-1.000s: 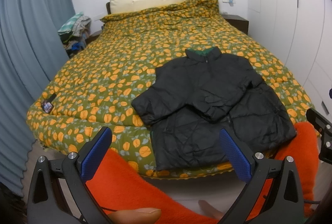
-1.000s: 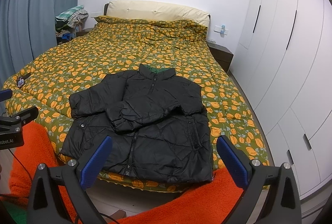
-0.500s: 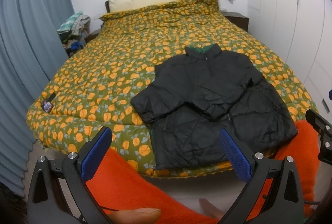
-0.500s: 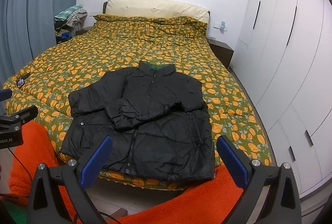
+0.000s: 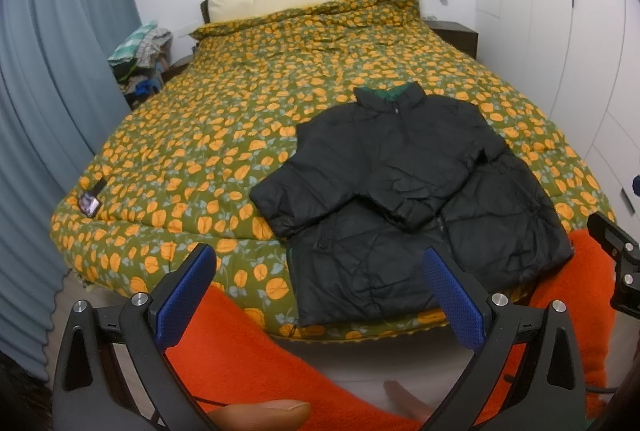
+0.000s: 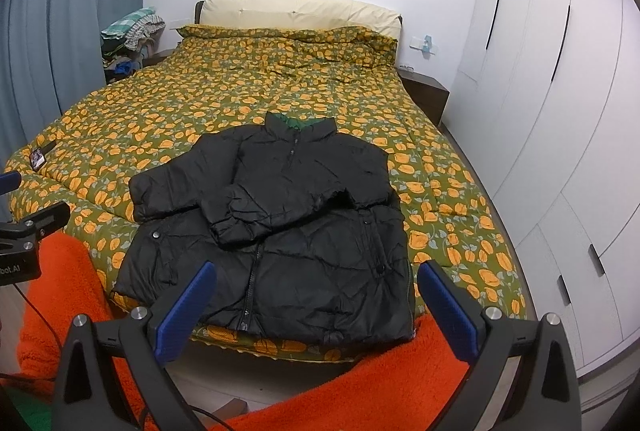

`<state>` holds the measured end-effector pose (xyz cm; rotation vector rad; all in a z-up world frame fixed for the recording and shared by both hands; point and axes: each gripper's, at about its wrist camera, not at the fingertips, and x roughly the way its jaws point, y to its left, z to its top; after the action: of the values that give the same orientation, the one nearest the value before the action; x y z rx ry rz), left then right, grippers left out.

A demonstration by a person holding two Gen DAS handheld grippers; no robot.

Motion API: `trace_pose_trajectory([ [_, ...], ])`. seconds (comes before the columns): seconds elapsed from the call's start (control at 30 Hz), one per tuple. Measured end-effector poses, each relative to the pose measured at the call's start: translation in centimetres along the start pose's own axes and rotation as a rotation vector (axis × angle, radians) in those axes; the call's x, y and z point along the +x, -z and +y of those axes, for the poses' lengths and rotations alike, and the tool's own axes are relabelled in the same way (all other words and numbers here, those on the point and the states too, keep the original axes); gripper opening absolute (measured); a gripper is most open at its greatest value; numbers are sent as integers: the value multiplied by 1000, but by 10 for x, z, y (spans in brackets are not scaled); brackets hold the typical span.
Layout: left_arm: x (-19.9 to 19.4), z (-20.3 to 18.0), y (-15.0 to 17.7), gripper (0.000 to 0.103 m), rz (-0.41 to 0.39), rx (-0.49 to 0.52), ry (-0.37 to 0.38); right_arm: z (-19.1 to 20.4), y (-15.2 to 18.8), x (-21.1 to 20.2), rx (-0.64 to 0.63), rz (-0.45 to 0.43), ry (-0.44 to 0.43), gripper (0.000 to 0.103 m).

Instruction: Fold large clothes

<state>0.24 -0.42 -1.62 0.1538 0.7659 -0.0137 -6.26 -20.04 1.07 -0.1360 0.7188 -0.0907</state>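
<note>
Left wrist view: the left claw [image 5: 318, 295] hangs spread wide and empty before the bed's [image 5: 168, 167] near edge, barely shifted from a second ago. The black jacket [image 5: 408, 191] lies by that edge, toward the right corner, sleeves crossed over its chest.

Right wrist view: the right claw [image 6: 316, 305], equally wide and empty, has edged slightly toward the jacket [image 6: 280, 223]. Judging by this, the hem fold comes next.
</note>
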Motion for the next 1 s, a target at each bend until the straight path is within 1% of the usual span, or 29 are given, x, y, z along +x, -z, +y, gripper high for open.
trace_pose_trajectory([
  [1.0,4,1,-2,103,10,-2,1,1,-2,4,-2,11,-3,102],
])
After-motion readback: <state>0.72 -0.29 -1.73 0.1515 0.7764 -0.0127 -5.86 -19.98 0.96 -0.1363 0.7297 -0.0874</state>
